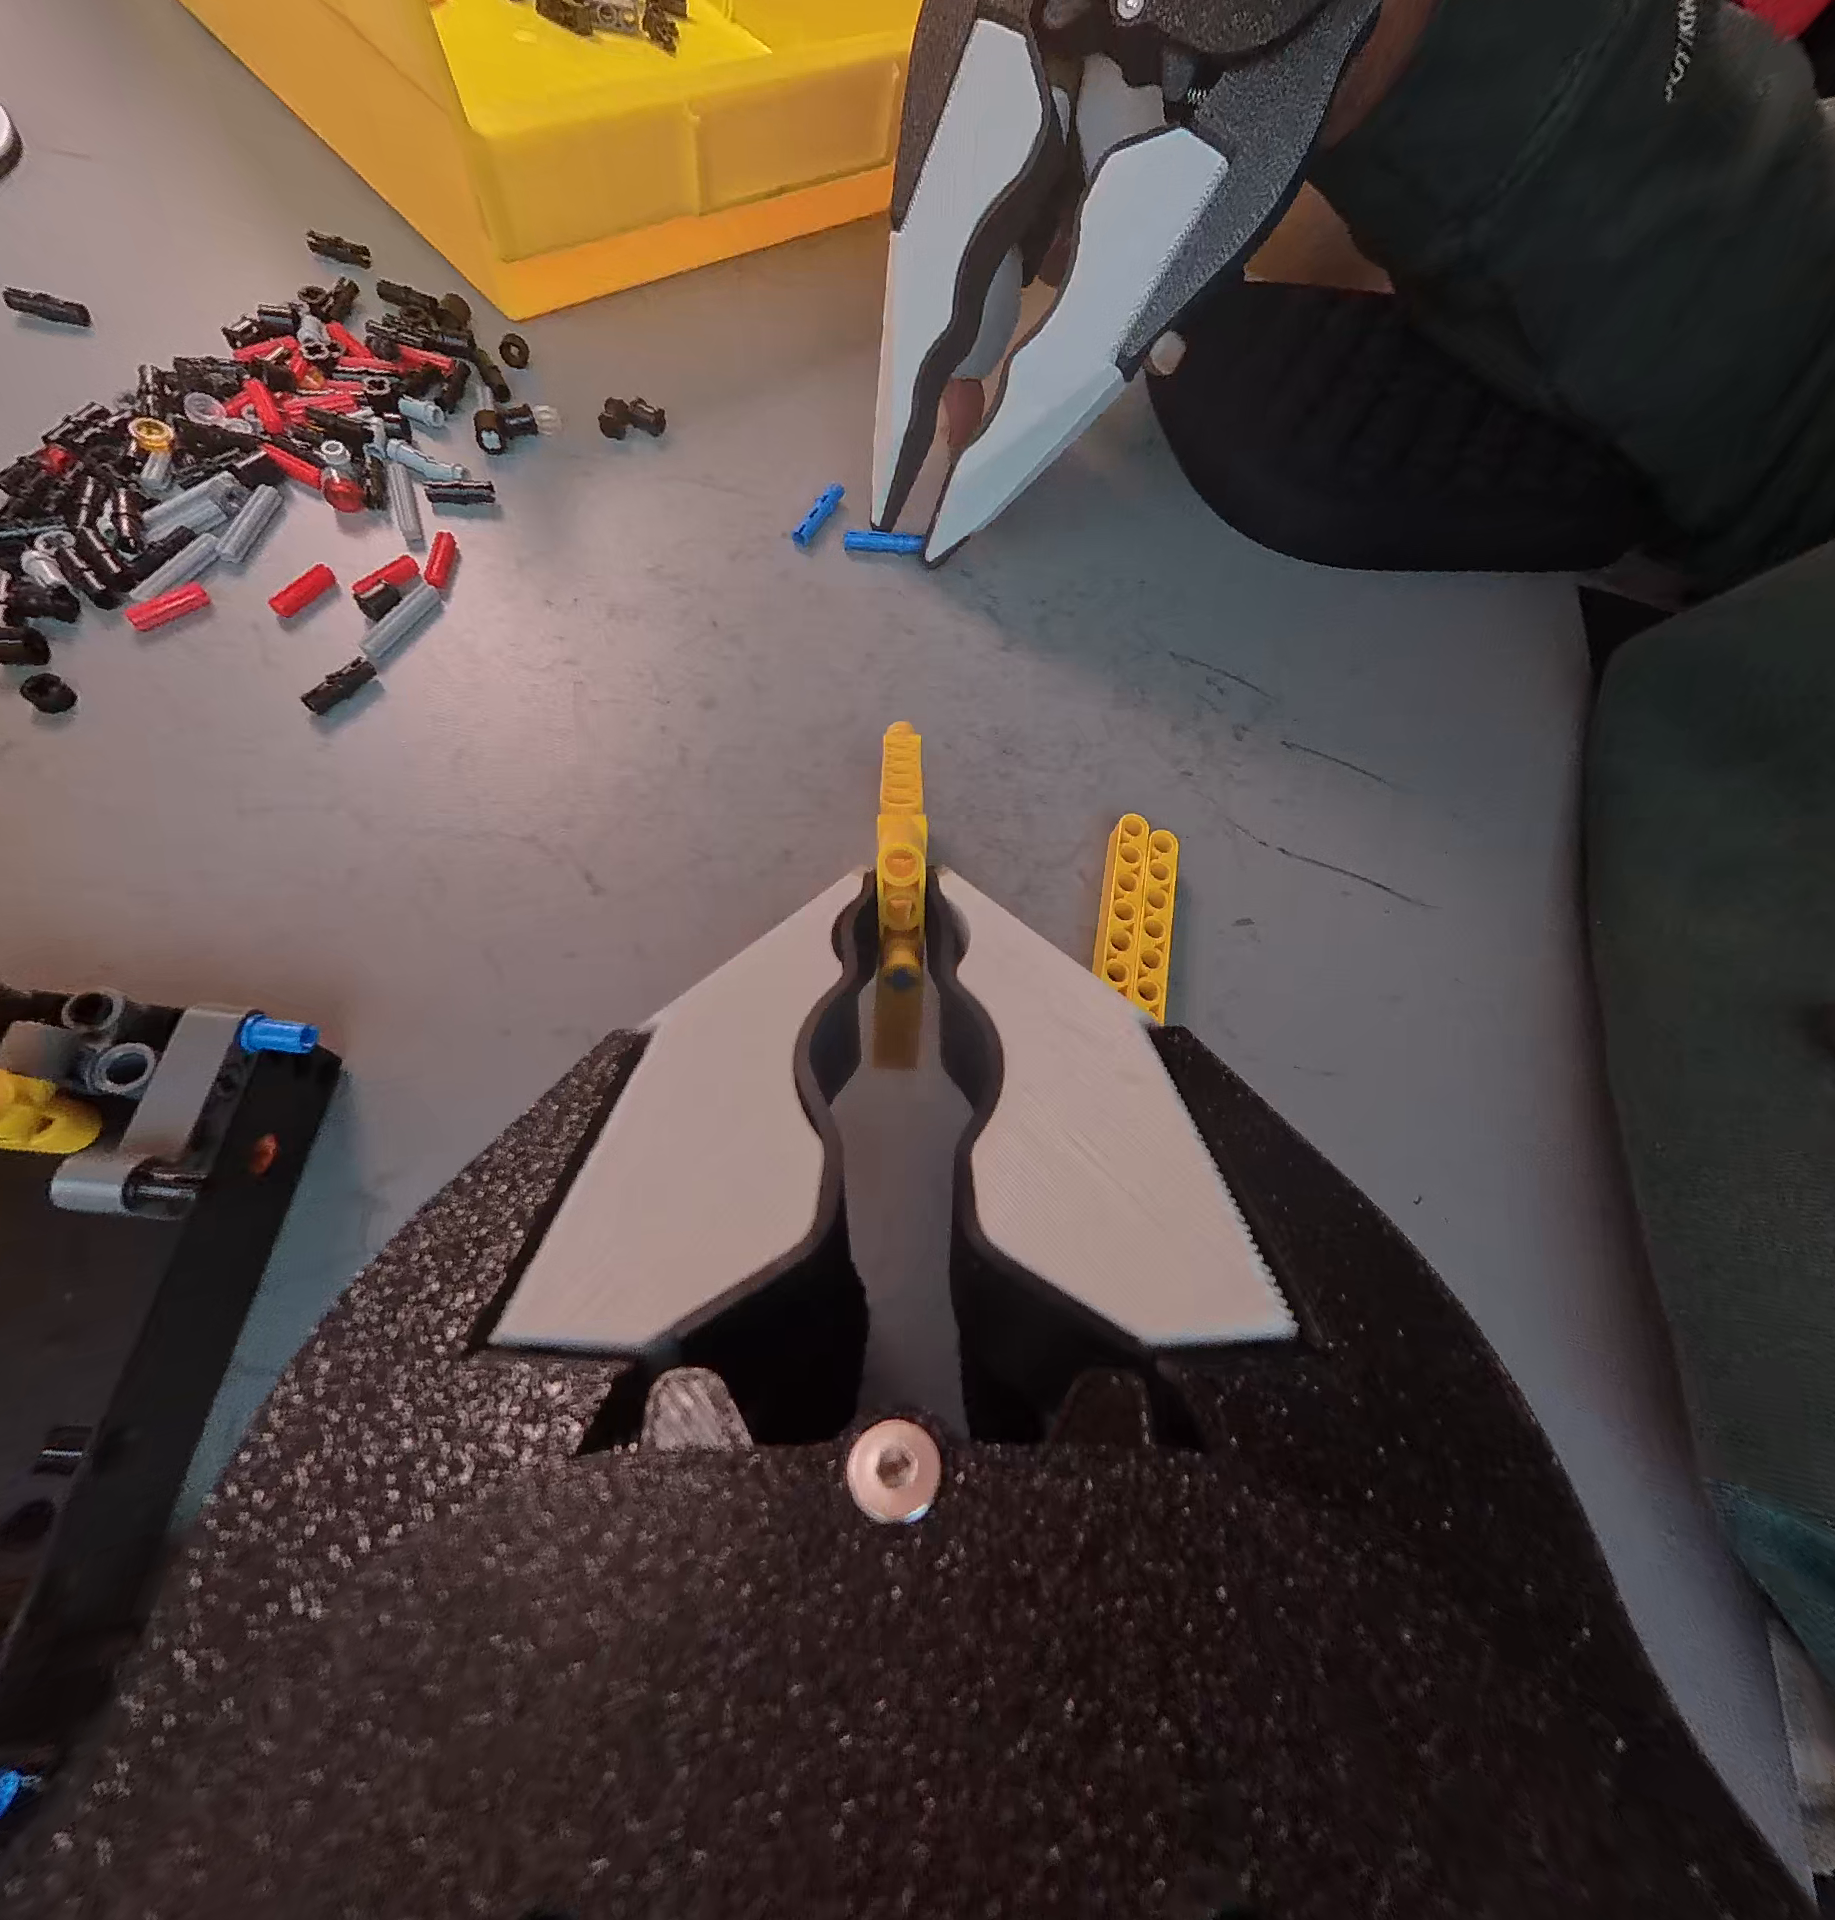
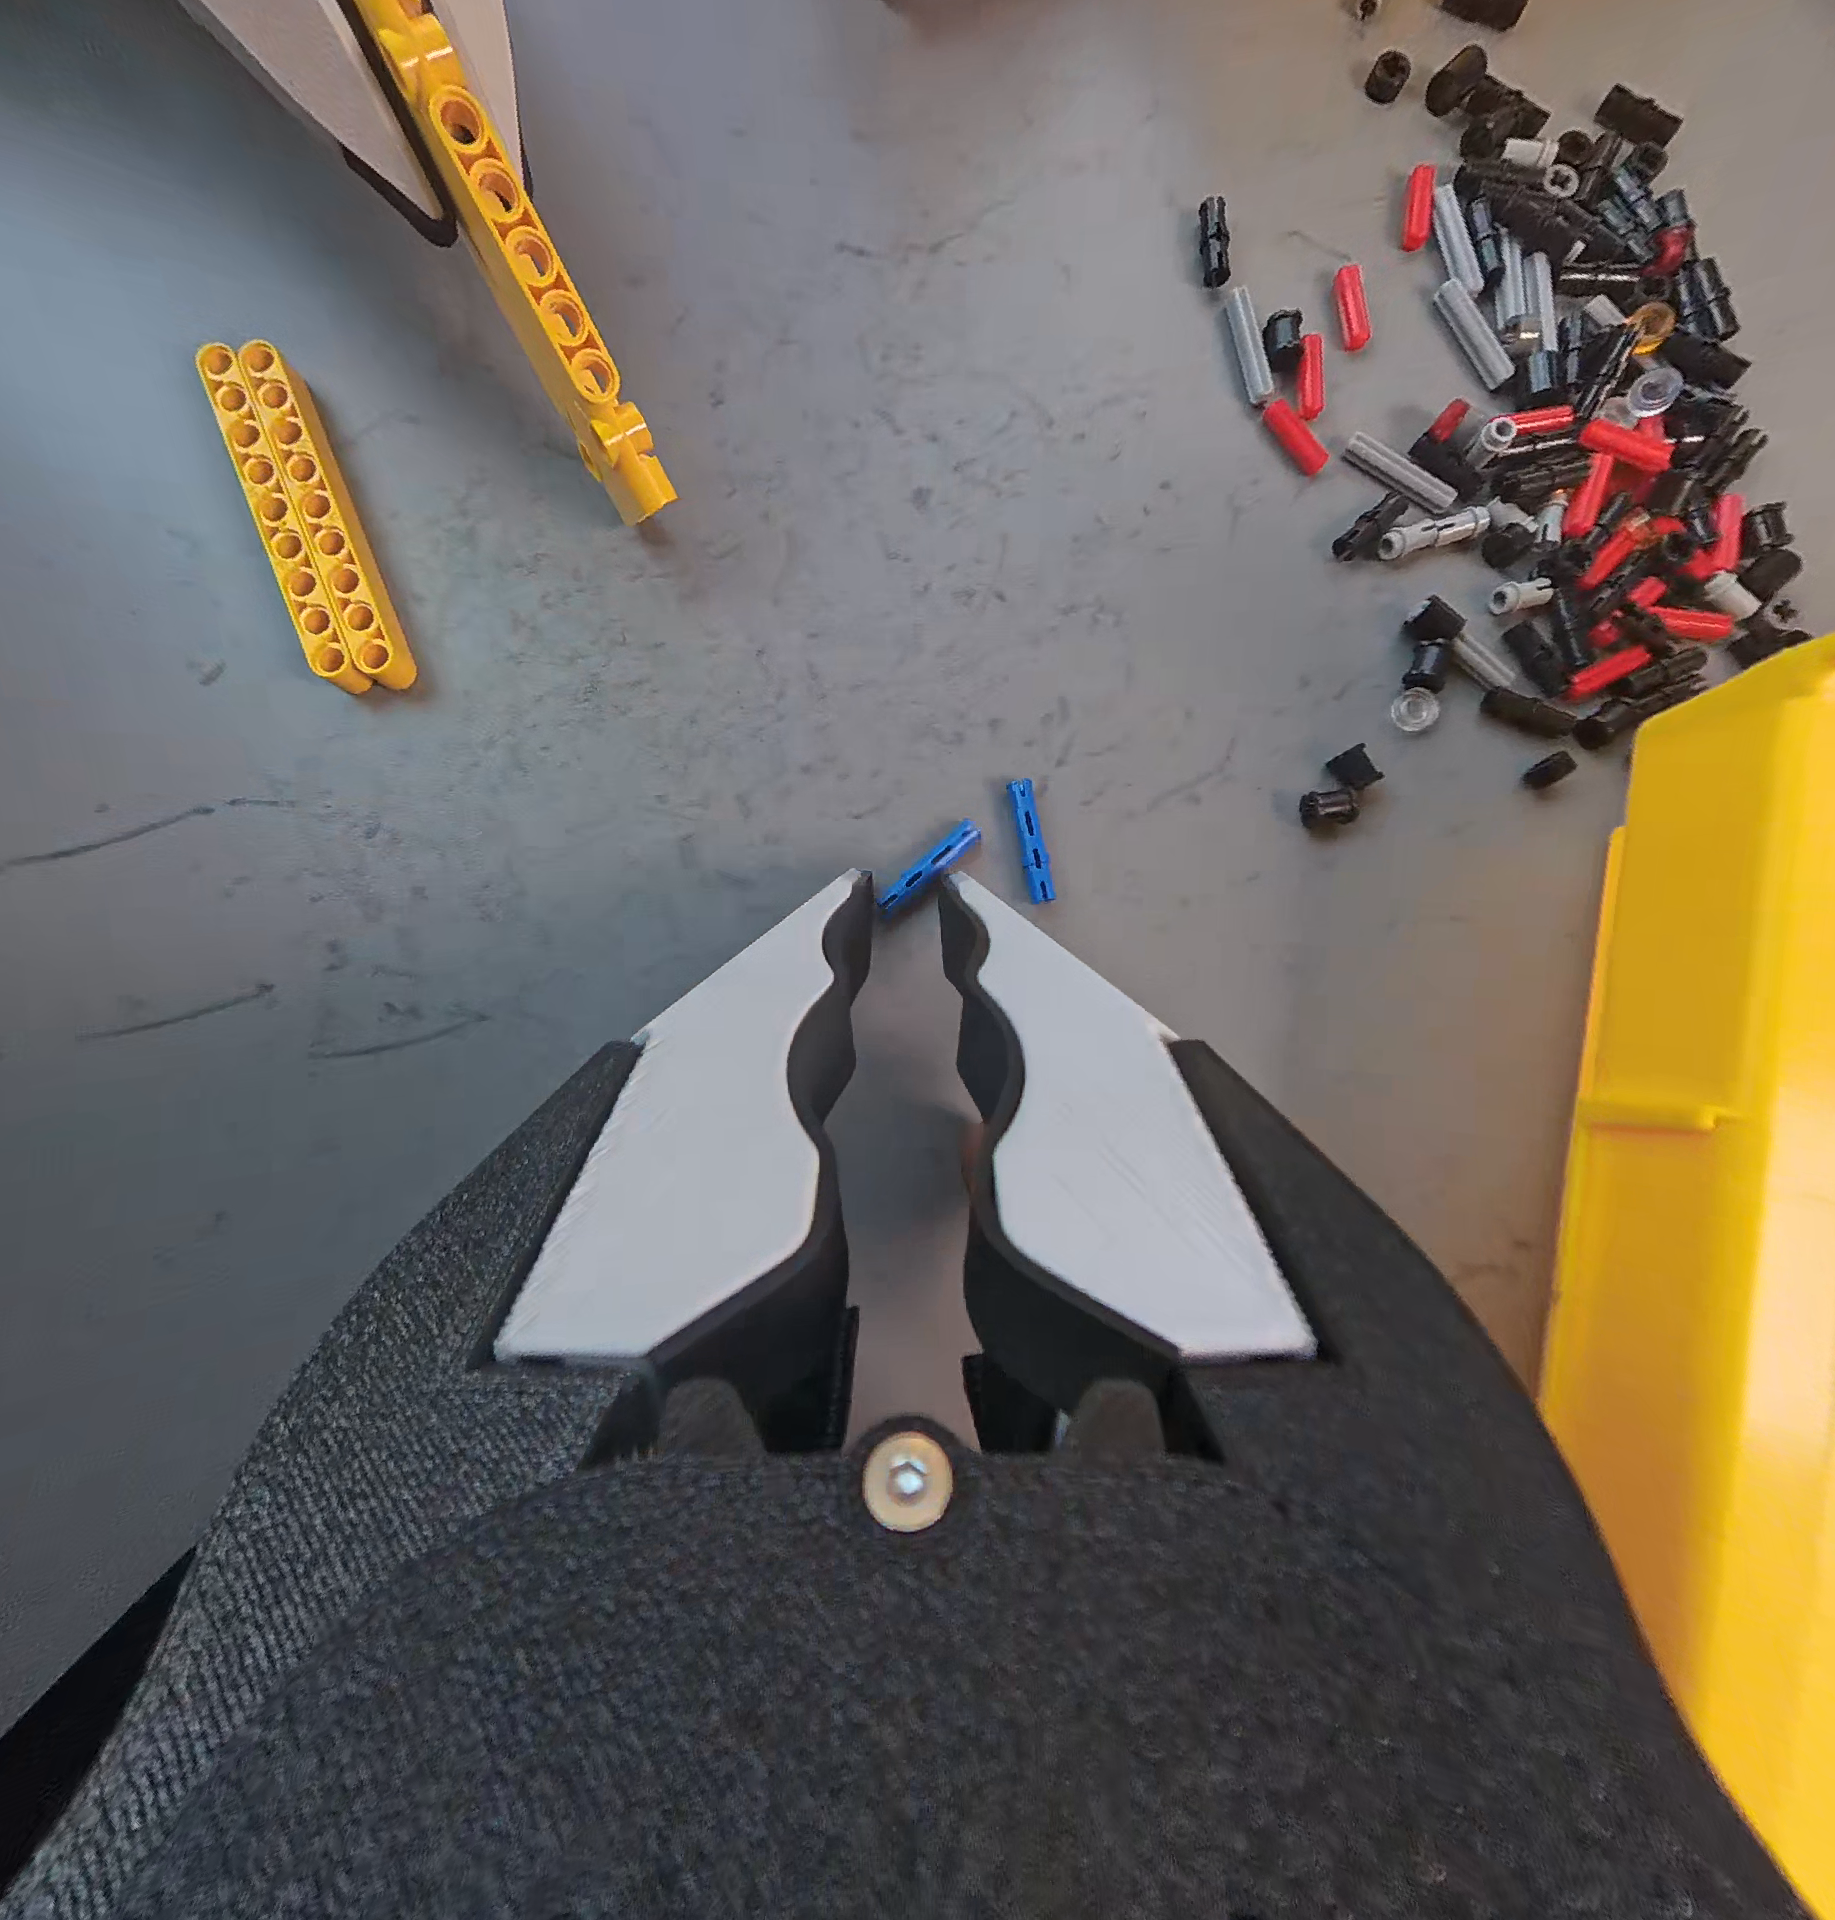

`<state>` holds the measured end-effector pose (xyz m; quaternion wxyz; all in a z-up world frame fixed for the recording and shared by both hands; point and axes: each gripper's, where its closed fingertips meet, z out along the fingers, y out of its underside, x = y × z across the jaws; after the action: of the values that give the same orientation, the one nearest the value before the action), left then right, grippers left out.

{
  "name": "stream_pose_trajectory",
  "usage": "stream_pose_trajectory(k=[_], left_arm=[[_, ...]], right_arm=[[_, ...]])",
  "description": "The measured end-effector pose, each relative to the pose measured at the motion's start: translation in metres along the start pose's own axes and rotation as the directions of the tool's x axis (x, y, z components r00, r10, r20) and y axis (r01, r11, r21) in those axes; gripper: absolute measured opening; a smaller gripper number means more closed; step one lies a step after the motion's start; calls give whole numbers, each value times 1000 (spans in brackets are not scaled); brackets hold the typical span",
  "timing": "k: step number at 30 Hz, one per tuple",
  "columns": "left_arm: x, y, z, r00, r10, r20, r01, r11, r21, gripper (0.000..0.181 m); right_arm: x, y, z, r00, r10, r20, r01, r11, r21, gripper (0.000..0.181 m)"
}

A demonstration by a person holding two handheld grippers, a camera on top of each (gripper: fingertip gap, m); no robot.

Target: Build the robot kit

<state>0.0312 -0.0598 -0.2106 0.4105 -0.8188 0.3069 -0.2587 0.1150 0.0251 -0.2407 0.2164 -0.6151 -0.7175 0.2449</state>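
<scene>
My left gripper [image 1: 900, 879] is shut on a long yellow holed beam [image 1: 900, 790], held just above the grey table; a small yellow connector sits at the beam's far end [image 2: 632, 457]. It also shows in the right wrist view [image 2: 414, 114]. My right gripper [image 2: 905, 885] is slightly open, tips down on the table around one end of a blue pin [image 2: 934, 860]. A second blue pin [image 2: 1030, 840] lies just to its right. In the left wrist view the right gripper [image 1: 908, 540] stands with its tips at the blue pins [image 1: 877, 541].
Two yellow beams [image 2: 305, 514] lie side by side near the left gripper. A pile of small black, red and grey pieces [image 2: 1578, 416] lies beside a yellow bin [image 2: 1744, 1143]. A black and grey assembly [image 1: 113, 1143] sits at the left. A dark sleeve [image 1: 1619, 312] is behind the right gripper.
</scene>
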Motion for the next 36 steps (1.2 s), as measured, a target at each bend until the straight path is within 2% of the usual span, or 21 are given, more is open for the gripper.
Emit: stream_pose_trajectory(k=[8,12,17,24,36], left_arm=[[-1,0,0,1000,-7,0,7,1000,-2,6],[-1,4,2,1000,-17,-2,17,1000,-24,6],[0,11,3,998,-58,-20,56,996,-63,7],[9,15,3,980,-164,-114,154,984,-89,7],[8,15,3,979,-168,-112,158,983,-88,9]], right_arm=[[2,-1,1,1000,30,7,-30,999,10,8],[6,-4,0,999,5,-32,-4,1000,20,7],[-7,-23,-5,998,-60,6,59,991,122,7],[-32,-47,-7,986,-144,84,117,957,264,4],[-51,-60,1,971,-216,106,170,929,328,4]])
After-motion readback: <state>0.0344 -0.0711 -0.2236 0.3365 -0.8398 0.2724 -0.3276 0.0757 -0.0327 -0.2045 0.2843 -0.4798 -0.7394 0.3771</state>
